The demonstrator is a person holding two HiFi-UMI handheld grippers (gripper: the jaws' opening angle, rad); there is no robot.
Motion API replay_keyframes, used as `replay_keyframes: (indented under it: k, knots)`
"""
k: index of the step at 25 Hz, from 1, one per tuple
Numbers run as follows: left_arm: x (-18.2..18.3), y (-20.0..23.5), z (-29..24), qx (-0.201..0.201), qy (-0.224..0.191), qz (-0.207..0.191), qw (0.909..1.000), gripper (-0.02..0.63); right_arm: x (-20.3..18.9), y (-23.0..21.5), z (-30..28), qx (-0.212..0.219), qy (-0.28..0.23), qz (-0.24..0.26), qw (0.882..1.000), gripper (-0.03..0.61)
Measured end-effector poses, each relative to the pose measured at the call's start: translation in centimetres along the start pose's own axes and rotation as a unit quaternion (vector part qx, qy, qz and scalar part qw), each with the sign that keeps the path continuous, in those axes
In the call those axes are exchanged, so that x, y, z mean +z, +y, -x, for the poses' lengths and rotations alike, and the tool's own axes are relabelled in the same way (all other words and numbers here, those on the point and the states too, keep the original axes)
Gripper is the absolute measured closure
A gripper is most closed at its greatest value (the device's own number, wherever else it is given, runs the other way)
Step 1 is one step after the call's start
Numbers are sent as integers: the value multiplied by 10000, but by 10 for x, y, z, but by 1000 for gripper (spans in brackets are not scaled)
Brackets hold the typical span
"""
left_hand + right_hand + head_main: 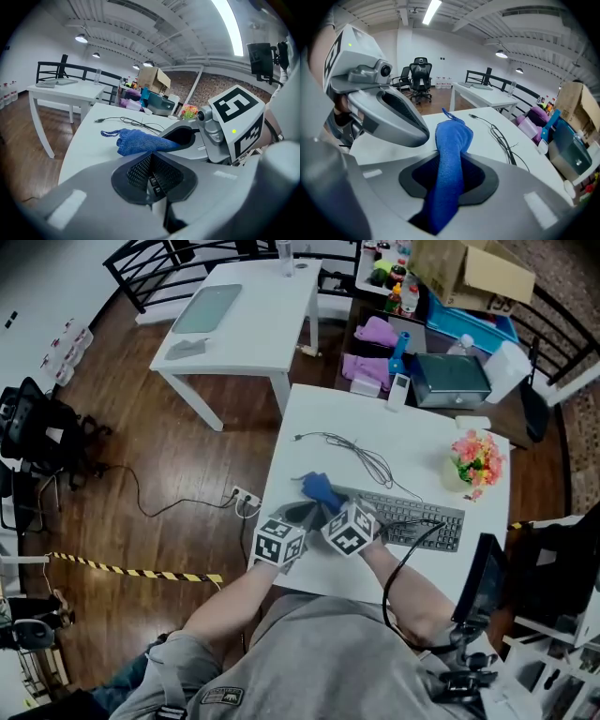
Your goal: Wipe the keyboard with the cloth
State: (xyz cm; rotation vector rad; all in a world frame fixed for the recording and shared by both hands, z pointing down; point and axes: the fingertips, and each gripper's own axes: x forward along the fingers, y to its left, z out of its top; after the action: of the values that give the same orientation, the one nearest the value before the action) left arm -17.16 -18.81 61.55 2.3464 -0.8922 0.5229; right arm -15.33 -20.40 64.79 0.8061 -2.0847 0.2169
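A blue cloth (321, 489) lies bunched on the white table (309, 427), just left of the dark keyboard (417, 519). My right gripper (328, 507) is shut on the cloth (452, 140). The cloth runs out between its jaws and ends in a loose bunch on the tabletop. My left gripper (302, 514) sits close beside it on the left, with its jaws shut and nothing between them. In the left gripper view, the cloth (136, 140) sticks out of the right gripper's jaws just ahead of my left gripper (151, 157). The right gripper hides the keyboard there.
A thin black cable (361, 454) loops across the table behind the keyboard. A pot of pink flowers (476, 460) stands at the far right corner. Another white table (244, 320) is further back, with boxes and clutter (450, 371) to its right. A black monitor (483, 577) stands near the right edge.
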Motion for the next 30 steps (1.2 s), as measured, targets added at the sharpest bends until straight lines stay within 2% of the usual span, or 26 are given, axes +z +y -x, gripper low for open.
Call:
replay_keyframes:
  k: [8, 17, 23, 30]
  knots:
    - [5, -47, -32, -165, 111, -203, 9996, 620, -46, -31, 32, -153, 40, -266, 9995, 466]
    - [8, -132, -87, -641, 280, -507, 9963, 621, -130, -84, 89, -584, 139, -847, 9946, 466]
    - [8, -182, -116, -966, 389, -703, 9921, 621, -196, -123, 135, -1039, 261, -1357, 9849, 466]
    - [12, -237, -153, -1428, 422, -883, 9849, 621, -265, -158, 179, -1596, 508, -1933, 9667, 466]
